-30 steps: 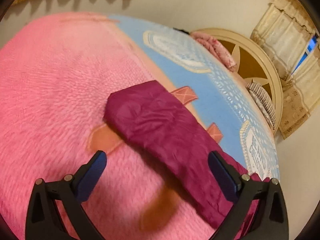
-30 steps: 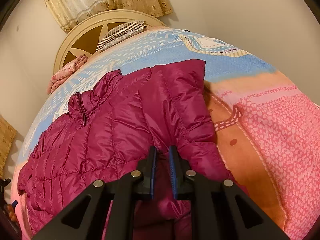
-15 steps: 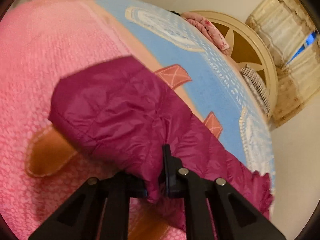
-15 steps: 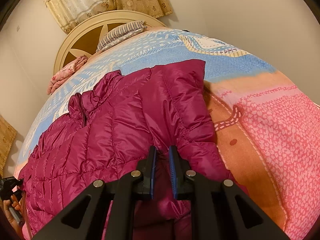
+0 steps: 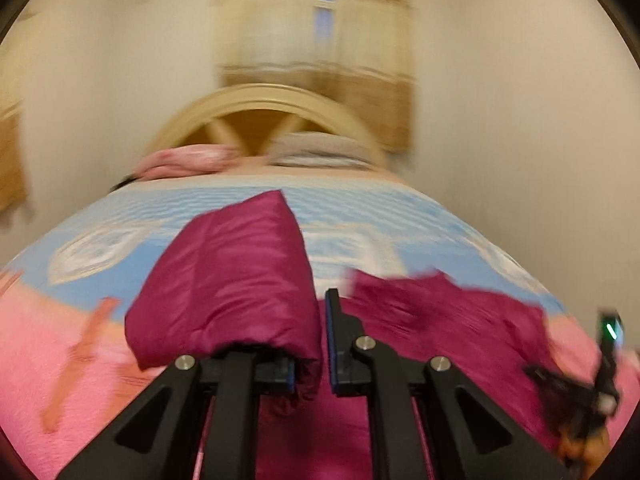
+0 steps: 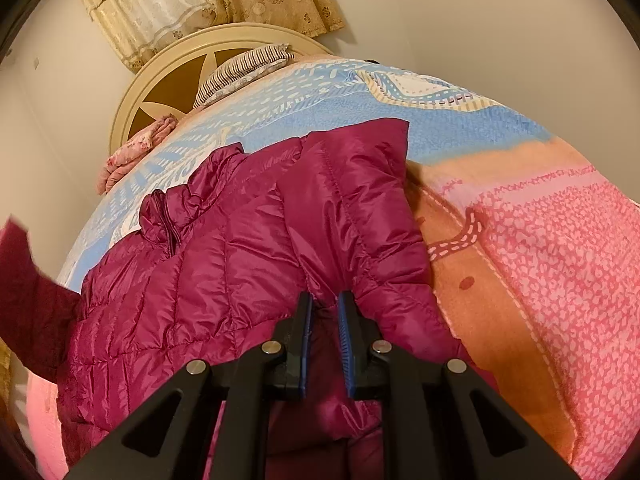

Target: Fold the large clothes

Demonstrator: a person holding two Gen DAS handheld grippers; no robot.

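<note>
Magenta puffer jacket (image 6: 248,272) lies across the bed (image 6: 540,264), collar toward the headboard (image 6: 160,80). My left gripper (image 5: 316,344) is clamped on its sleeve (image 5: 232,280), lifted off the blanket; my right gripper (image 6: 325,320) pinches a jacket fold near the foot edge. Left view is blurred.

Both the left gripper (image 5: 310,338) and the right gripper (image 6: 325,326) have black angular frames, silver round screws and blue finger pads.

Glossy quilted magenta jacket (image 6: 248,264) lies on a matt fleecy blanket (image 6: 560,264); each claw is matt black plastic.
</note>
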